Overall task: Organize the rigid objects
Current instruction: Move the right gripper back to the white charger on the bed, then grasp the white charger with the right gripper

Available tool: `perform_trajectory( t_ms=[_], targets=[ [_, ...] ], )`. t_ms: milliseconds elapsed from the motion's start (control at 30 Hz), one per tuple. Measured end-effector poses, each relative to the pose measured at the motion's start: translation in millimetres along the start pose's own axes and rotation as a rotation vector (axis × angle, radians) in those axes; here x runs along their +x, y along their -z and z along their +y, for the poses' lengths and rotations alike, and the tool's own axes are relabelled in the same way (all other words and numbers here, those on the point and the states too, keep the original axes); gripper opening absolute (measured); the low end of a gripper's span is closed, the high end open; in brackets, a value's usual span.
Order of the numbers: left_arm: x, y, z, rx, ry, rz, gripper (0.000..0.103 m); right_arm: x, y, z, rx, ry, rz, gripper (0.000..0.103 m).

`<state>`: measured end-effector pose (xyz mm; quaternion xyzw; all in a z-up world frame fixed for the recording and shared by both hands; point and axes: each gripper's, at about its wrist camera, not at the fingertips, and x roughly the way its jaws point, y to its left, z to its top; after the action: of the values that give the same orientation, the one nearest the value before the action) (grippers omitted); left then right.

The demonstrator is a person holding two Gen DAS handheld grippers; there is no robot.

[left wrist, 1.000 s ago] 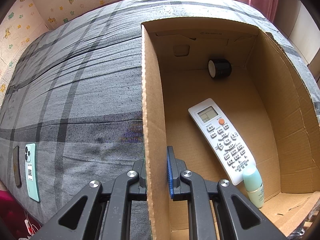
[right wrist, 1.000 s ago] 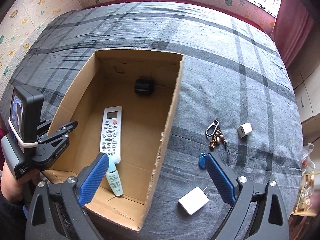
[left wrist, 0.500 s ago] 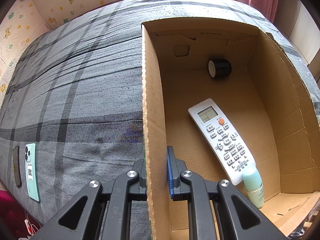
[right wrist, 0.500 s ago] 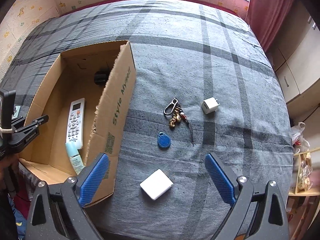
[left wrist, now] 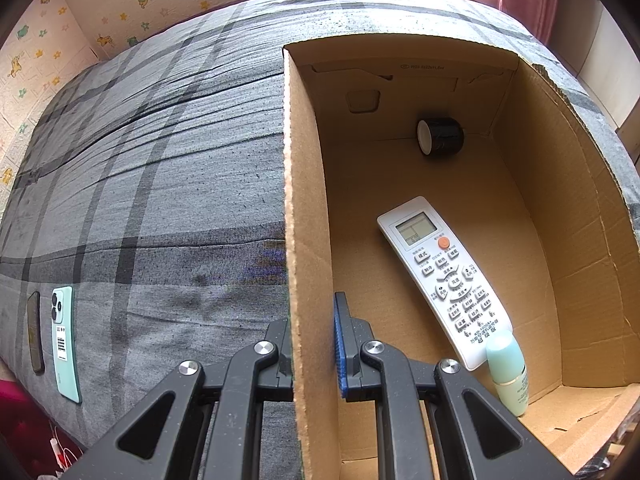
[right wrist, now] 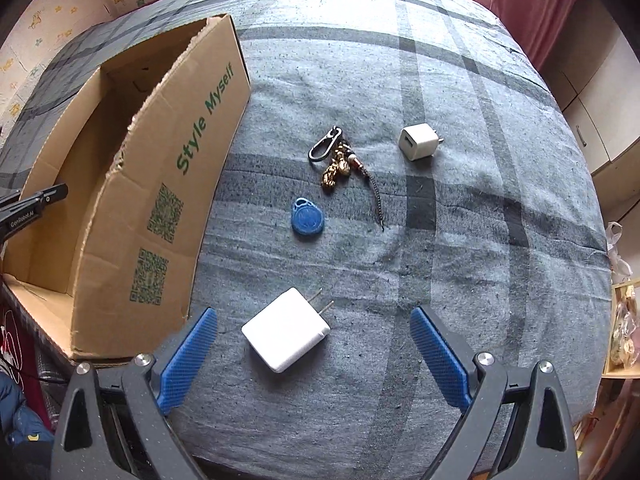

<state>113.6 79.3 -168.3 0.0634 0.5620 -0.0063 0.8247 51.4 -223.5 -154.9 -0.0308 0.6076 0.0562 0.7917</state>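
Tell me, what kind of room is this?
Most likely a bedroom, maybe a child's. Everything sits on a bed with a grey plaid blanket, the wallpaper has little cartoon animals and stars, and a red curtain hangs by the window.

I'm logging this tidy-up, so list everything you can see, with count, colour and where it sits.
cardboard box: 1, brown, on the bed
remote control: 1, white, in the box
small bottle: 1, pale green, in the box by the remote
black roll: 1, far end of the box
phone: 1, mint, on the bed left of the box
large charger: 1, white, between the right fingers
small charger: 1, white, on the bed
key fob: 1, blue, on the bed
keychain: 1, metal and gold, on the bed
left gripper: clamped on the box wall
right gripper: open
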Motion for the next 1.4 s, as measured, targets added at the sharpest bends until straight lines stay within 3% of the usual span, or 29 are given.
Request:
perform_trajectory(
  t_ms=[567,900,967,1033,1100,1400],
  targets=[
    [0,-1,-1,-0.003,-0.003,0.002,0.014,58,24,12,-0.017,-0.005,0.06,0.099],
    [0,-1,-1,-0.004,-0.003,0.002,0.014,65,20,7,0.012,-0.025,0.082,0.097],
    [0,0,0,-0.003,-0.003,0.001,0.014,66,18,6,0.014,-0.037,0.086,0.092],
    [0,0,0,-0.004,-0.002,0.001,0.014,65,14,9,0.008,-0.028,0.086,0.076],
    [0,-1,-1,-0.003,-0.002,0.002,0.014,62,11,14,0.007,-0.033,0.088,0.067],
    [0,0,-1,-0.003,-0.003,0.001,0.014,45,7,17,0.004,-0.016,0.068,0.067]
  ],
)
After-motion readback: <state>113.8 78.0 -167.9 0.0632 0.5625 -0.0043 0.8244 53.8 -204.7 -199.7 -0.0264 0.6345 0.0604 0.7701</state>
